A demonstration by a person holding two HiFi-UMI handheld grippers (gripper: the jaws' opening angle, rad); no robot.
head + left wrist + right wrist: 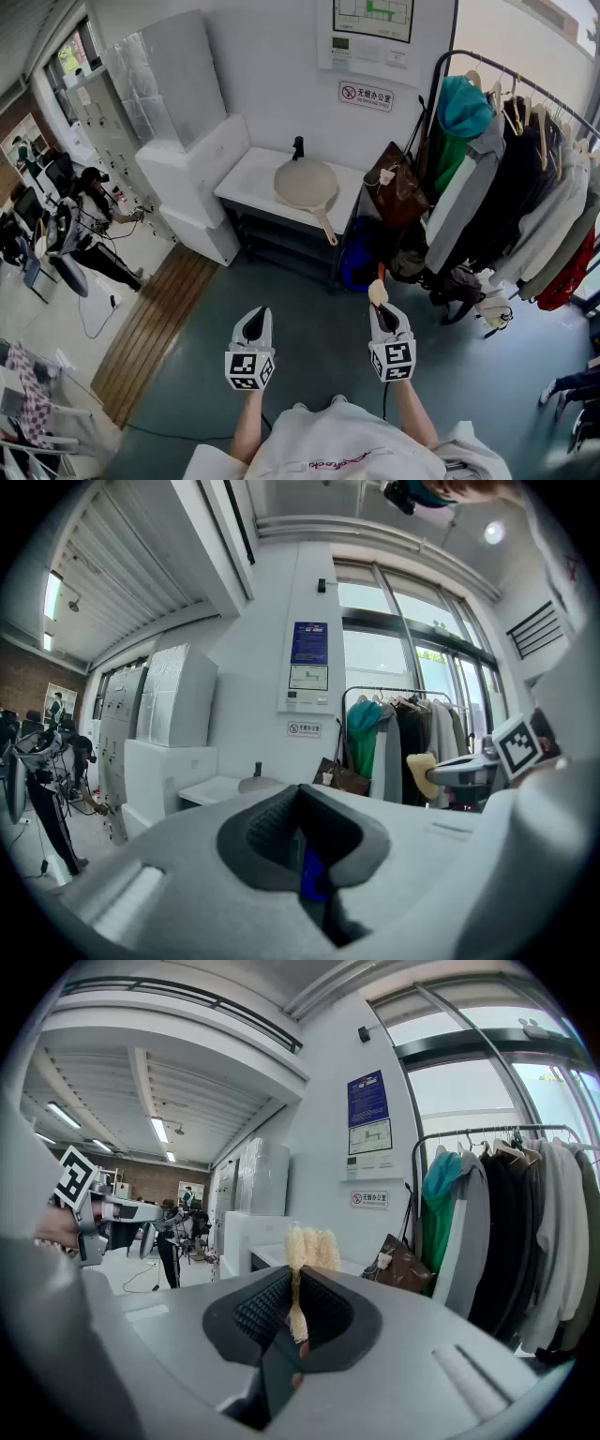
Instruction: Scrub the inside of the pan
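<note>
Yellow fibrous scrubber [309, 1246] pinched in right gripper [292, 1309], round beige pan [305, 183] ahead

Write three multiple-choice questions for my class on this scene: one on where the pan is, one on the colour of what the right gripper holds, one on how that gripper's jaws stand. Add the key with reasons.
1. Where is the pan?
A. On the floor
B. On the white table by the wall
C. Hanging on the clothes rack

2. What colour is the pad in the right gripper?
A. Pale yellow
B. Bright blue
C. Black

3. How do the right gripper's jaws stand?
A. Wide apart and empty
B. Closed on the pan's handle
C. Closed on the pad

Key:
1 B: the head view shows the pan lying on the table, well away from both grippers.
2 A: the pad sticking up from the jaws is pale yellow.
3 C: the right gripper view shows the jaws pinching the pad's lower edge.
</note>
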